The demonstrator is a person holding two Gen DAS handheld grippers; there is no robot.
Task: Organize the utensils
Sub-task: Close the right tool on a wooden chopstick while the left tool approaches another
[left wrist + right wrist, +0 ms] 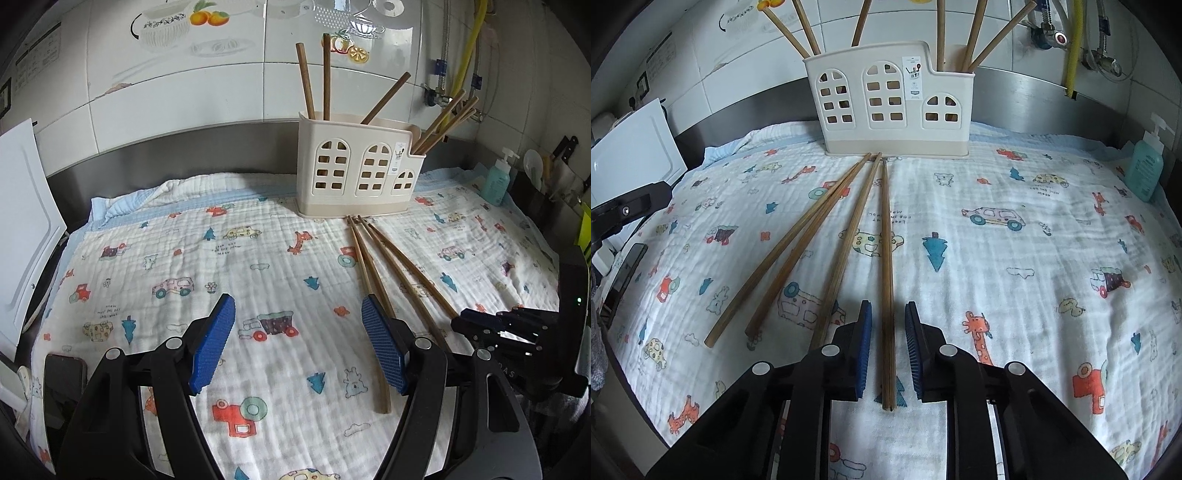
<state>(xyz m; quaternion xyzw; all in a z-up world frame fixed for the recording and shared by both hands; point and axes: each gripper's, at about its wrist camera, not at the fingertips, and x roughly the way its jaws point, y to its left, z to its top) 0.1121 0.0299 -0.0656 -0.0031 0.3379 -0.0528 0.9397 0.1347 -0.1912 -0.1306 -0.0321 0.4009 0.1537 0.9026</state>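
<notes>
A cream chopstick holder [360, 173] [894, 107] with arched cut-outs stands at the back of the printed cloth [1015, 258], with several wooden chopsticks upright in it. Several more chopsticks [798, 243] lie fanned on the cloth in front of it. My right gripper [888, 306] straddles the near end of the rightmost chopstick [886, 229]. A gap shows on each side of the stick, so the blue pads [862, 350] do not press it. My left gripper [297, 301] is open wide over bare cloth, and a chopstick [369, 273] runs past its right finger.
A teal soap bottle [1145, 170] stands at the back right by the steel backsplash. A white board [26, 221] leans at the left, with a dark phone [64, 373] near the left front edge. Knives and utensils [554, 162] hang at the far right.
</notes>
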